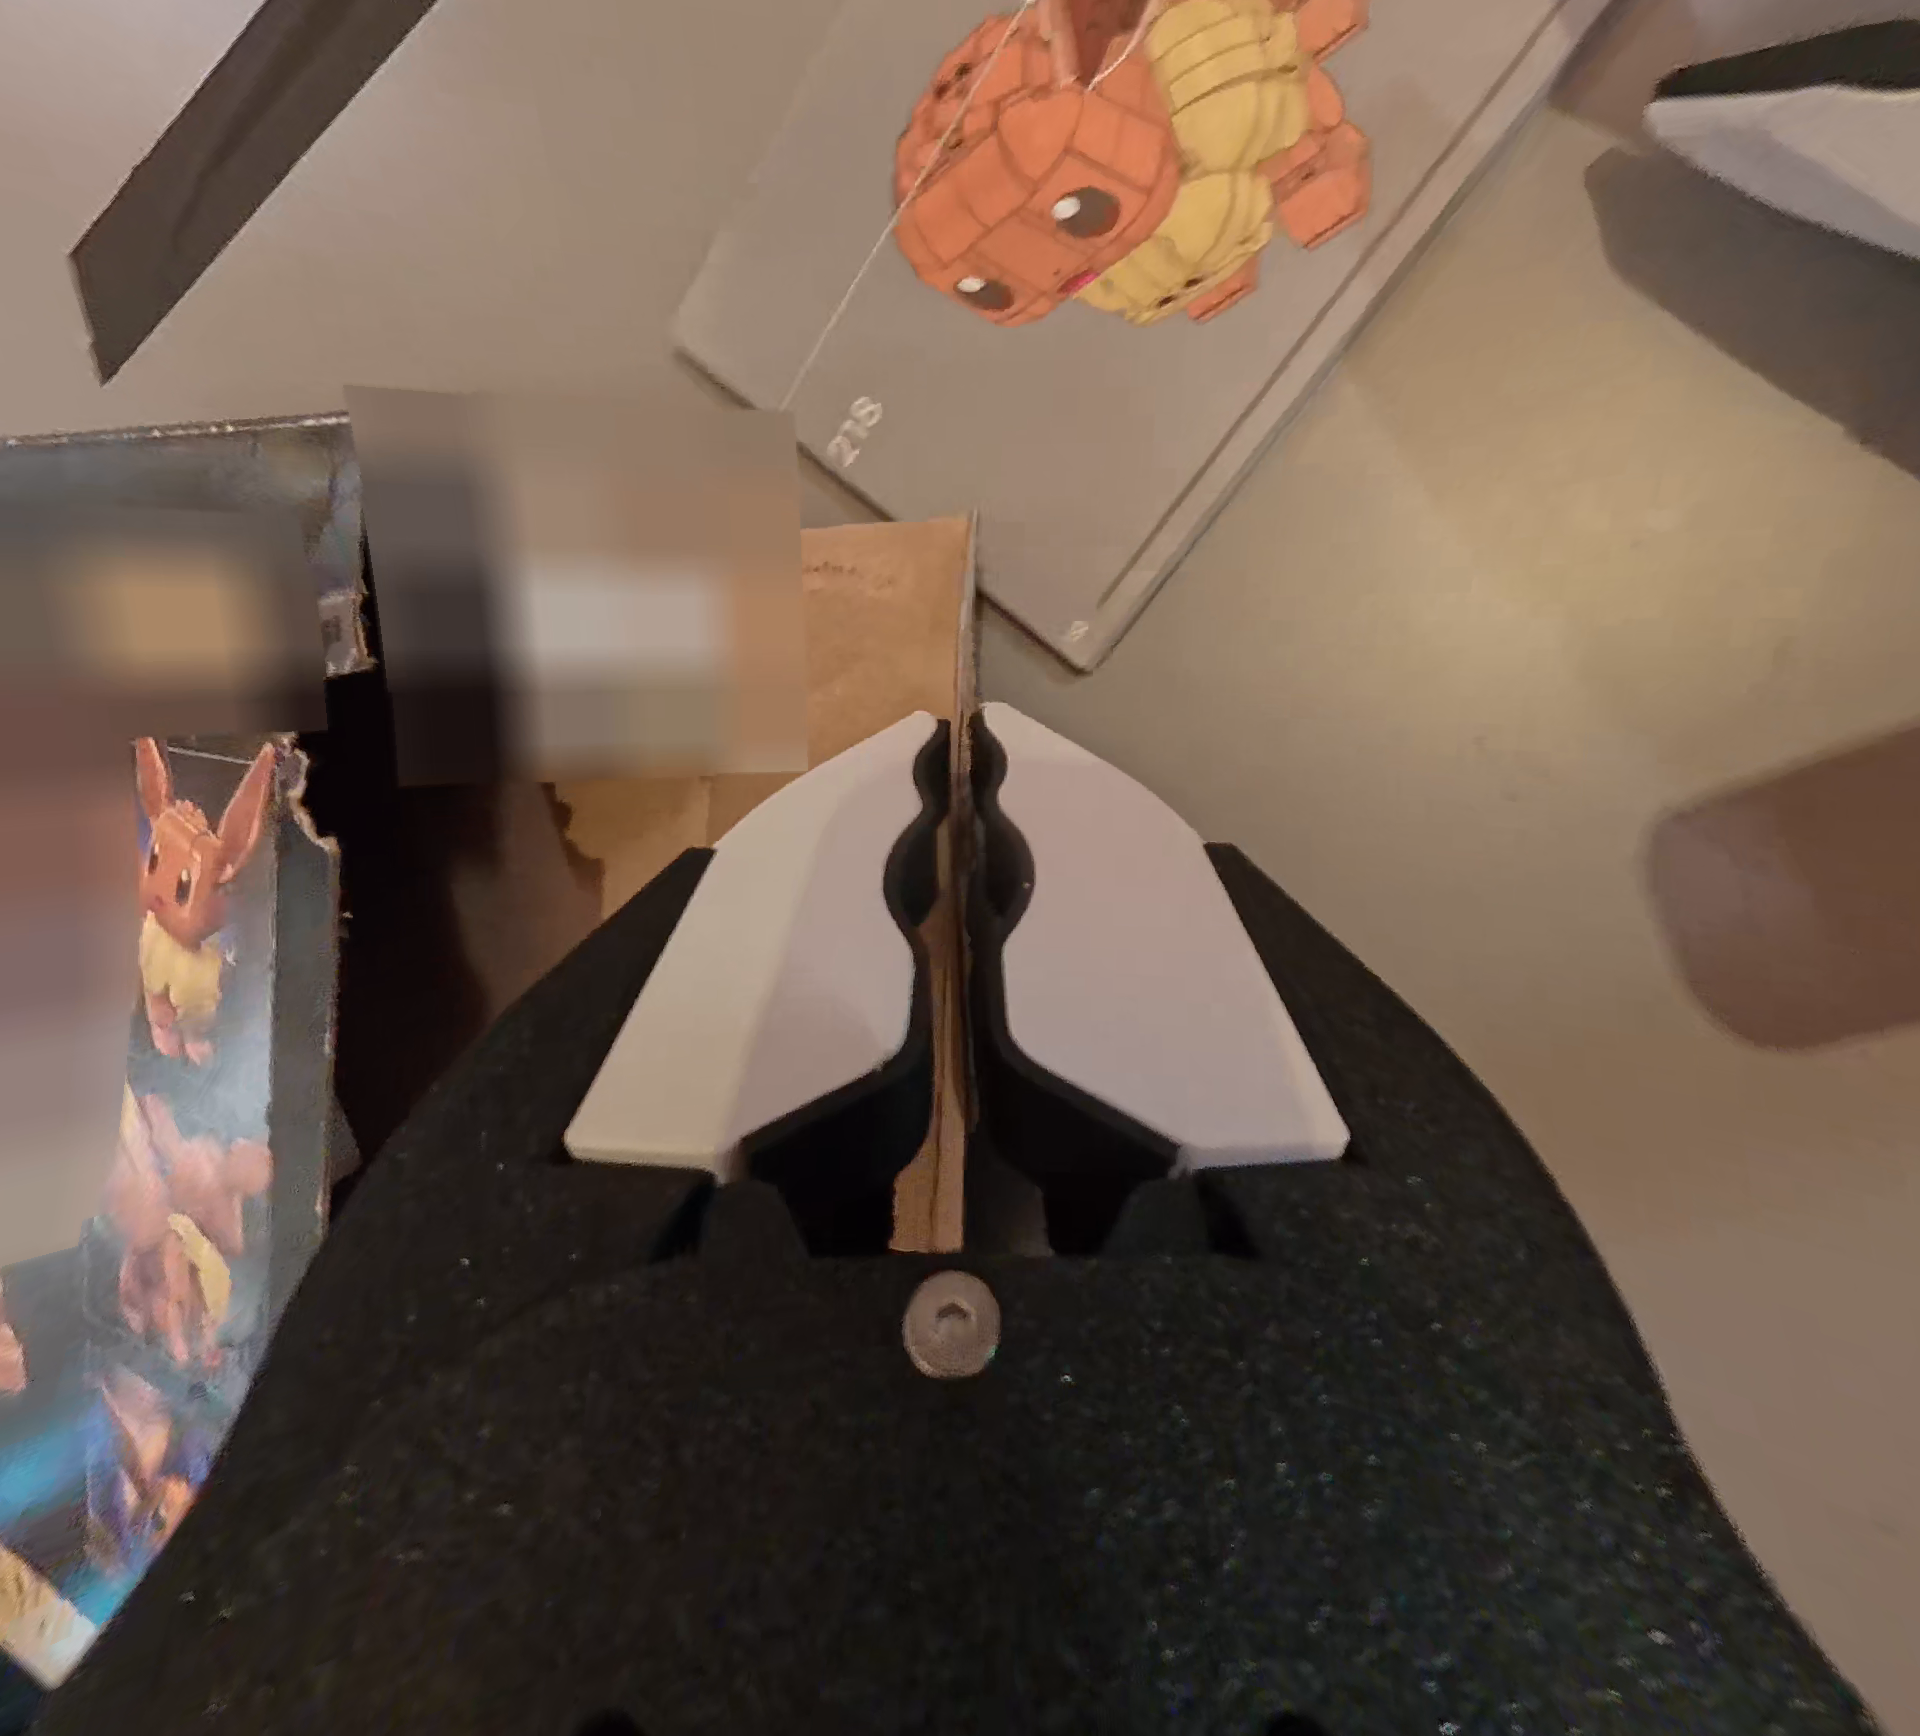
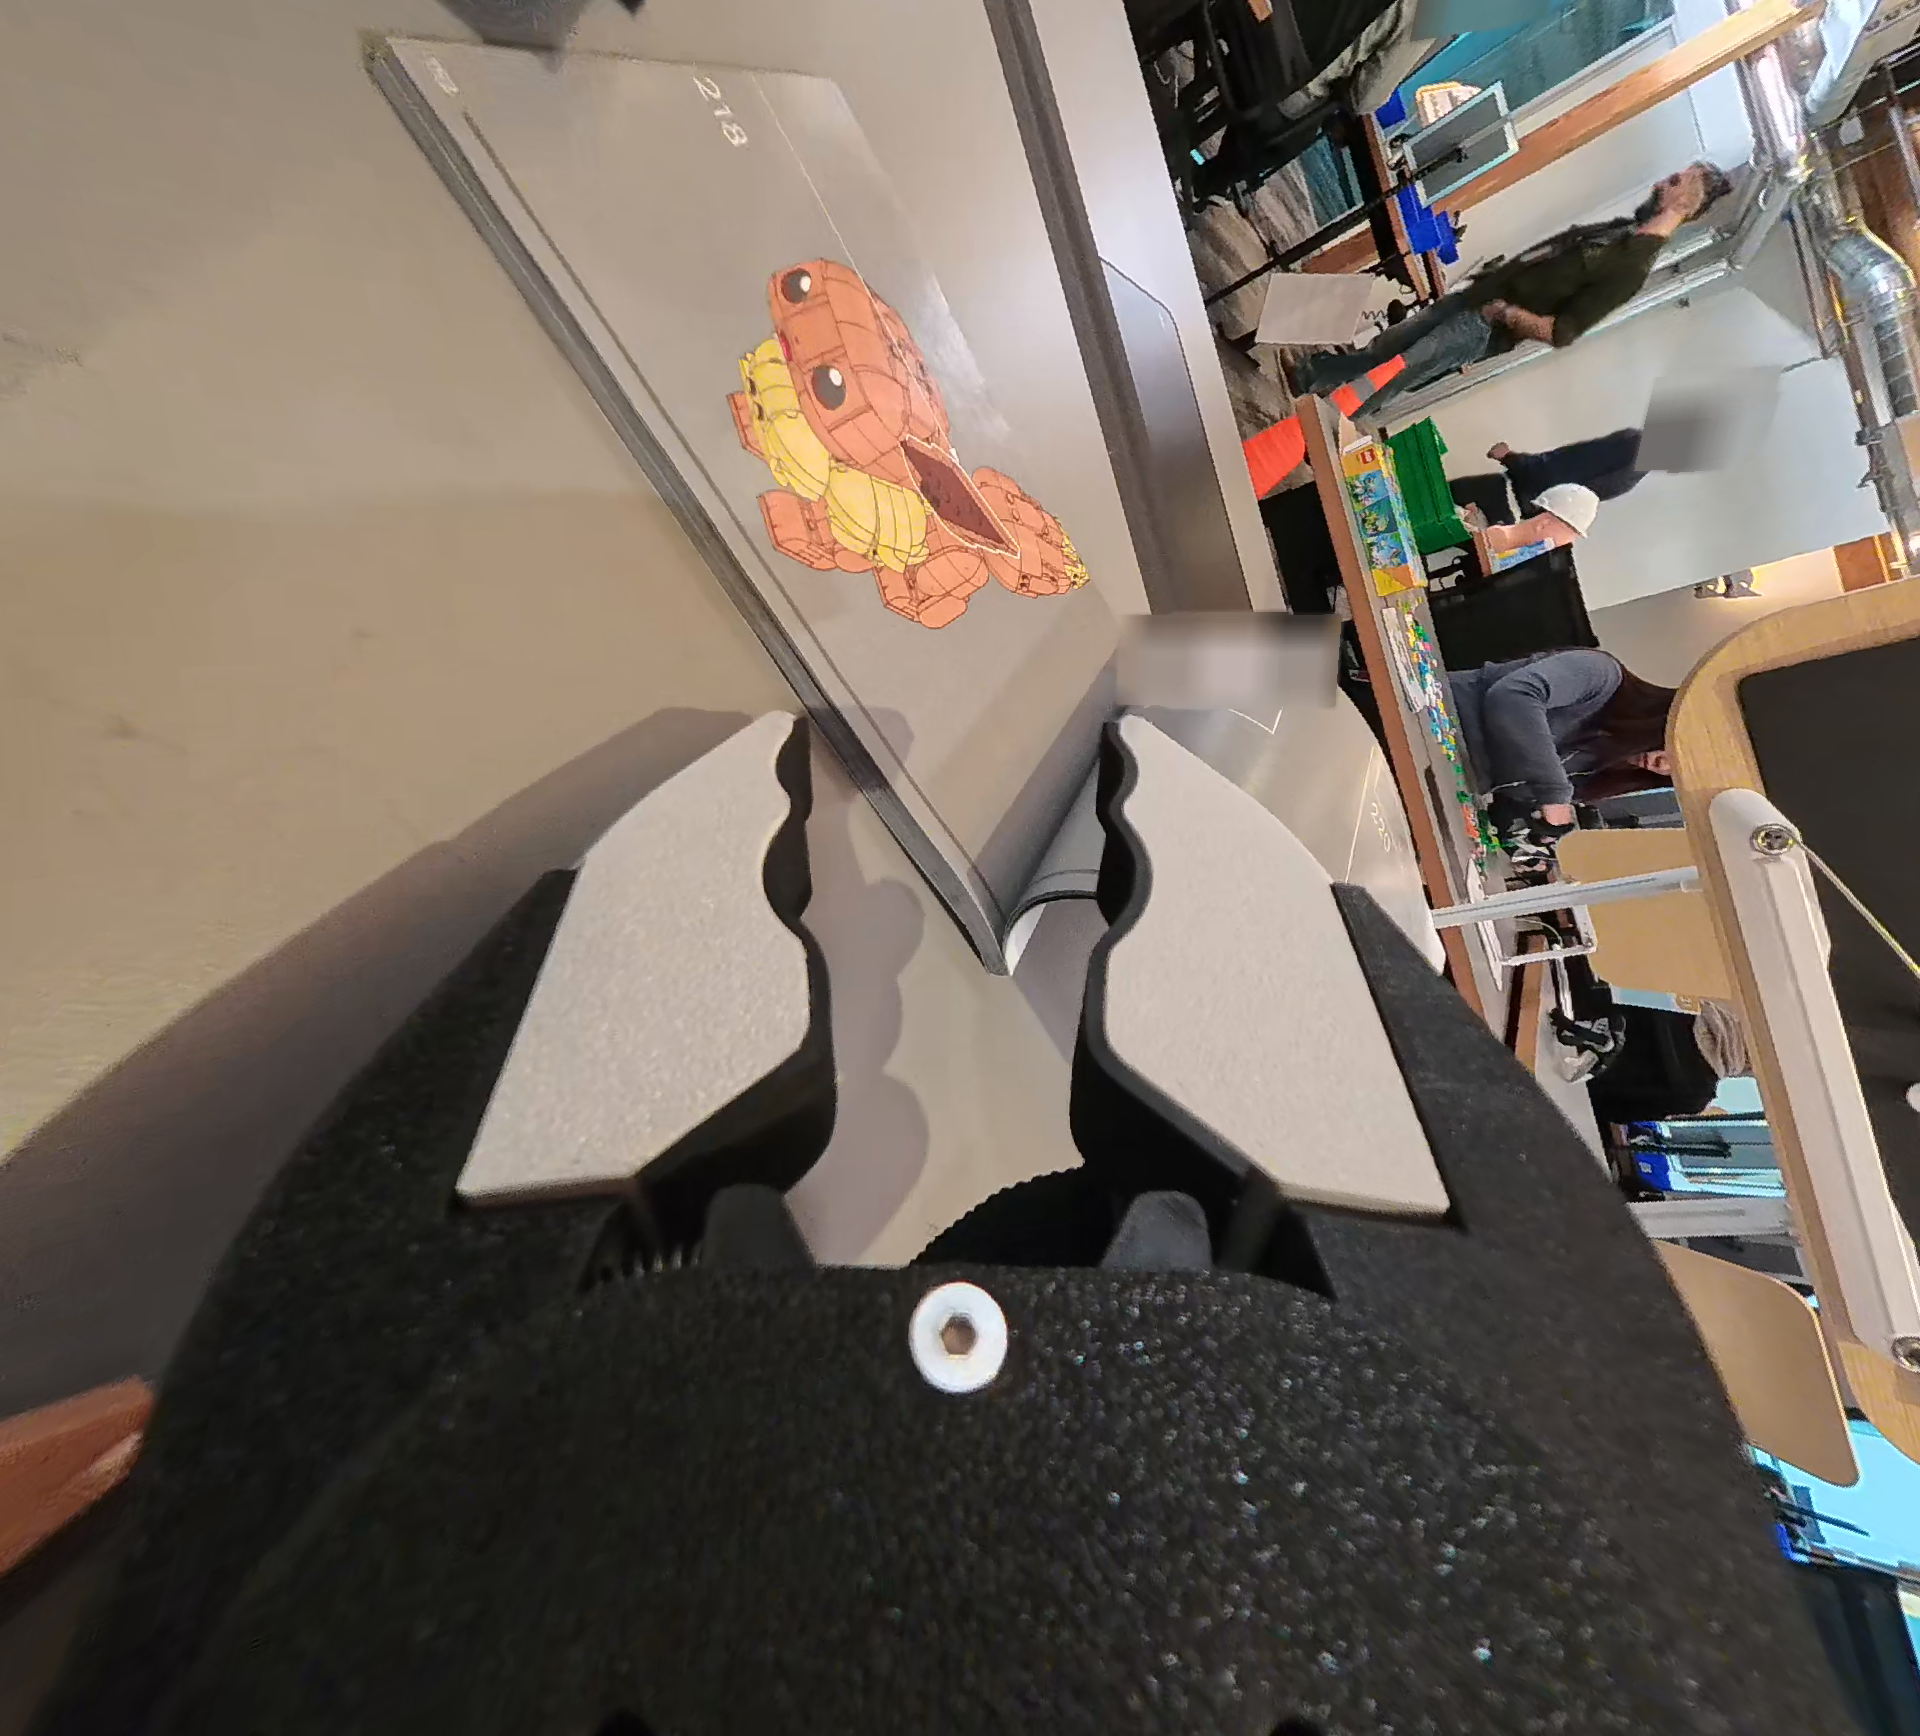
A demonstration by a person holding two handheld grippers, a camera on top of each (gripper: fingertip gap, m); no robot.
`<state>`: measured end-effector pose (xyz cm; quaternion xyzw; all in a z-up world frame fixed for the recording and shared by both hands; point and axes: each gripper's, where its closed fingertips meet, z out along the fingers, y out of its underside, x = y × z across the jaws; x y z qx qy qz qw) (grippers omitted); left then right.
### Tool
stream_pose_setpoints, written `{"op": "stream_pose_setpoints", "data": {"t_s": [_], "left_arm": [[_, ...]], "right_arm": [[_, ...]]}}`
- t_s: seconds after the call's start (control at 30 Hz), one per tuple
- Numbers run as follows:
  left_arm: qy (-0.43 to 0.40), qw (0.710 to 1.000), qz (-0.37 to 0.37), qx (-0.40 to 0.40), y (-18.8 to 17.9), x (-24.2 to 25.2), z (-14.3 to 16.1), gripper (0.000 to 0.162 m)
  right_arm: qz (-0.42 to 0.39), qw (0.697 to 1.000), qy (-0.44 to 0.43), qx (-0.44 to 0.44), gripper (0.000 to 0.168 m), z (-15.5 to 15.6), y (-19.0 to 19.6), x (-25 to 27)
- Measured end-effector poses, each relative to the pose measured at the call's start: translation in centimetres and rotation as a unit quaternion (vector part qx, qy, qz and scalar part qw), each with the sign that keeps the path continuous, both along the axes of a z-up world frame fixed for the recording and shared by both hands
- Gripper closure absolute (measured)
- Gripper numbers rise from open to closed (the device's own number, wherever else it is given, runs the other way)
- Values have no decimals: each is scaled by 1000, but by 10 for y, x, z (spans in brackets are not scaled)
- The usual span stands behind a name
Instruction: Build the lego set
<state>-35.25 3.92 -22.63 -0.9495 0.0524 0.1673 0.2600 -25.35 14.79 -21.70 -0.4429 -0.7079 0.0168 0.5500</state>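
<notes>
My left gripper [image 1: 961,730] is shut on the edge of a thin brown paper bag [image 1: 883,626], which I see edge-on between the pads. The open instruction booklet [image 1: 1039,460] lies on the table beyond it, showing a grey page with an orange and yellow brick figure [image 1: 1122,128]. In the right wrist view my right gripper [image 2: 951,751] is open, with the near corner of the booklet [image 2: 644,232] between its fingers, not clamped. The printed set box [image 1: 177,1063] stands at the left, torn open.
A dark strip [image 1: 291,76] lies on the beige table [image 1: 1455,751] at the far left. A blurred grey and black shape [image 1: 1787,128] is at the upper right. Past the table edge are people, other tables [image 2: 1392,647] with bricks, and a wooden chair [image 2: 1766,959]. The grippers' ends are close to 15 centimetres from one another.
</notes>
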Motion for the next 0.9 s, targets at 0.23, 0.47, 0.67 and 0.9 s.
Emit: {"op": "stream_pose_setpoints", "data": {"t_s": [0.23, 0.47, 0.67, 0.9], "left_arm": [[-35, 999, -8, 10, 6, 9, -7, 140], [-165, 973, -50, 152, 20, 41, 38, 120], [-304, 936, -121, 126, -3, 121, 16, 118], [-302, 941, -123, 92, -24, 175, -3, 118]], "right_arm": [[7, 1000, 5, -12, 113, 8, -1, 8], [-14, 996, 9, -89, 116, 19, -7, 51], [-49, 982, 1, -184, 118, 3, -38, 118], [-79, 977, 40, -195, 119, 11, -72, 169]]}}
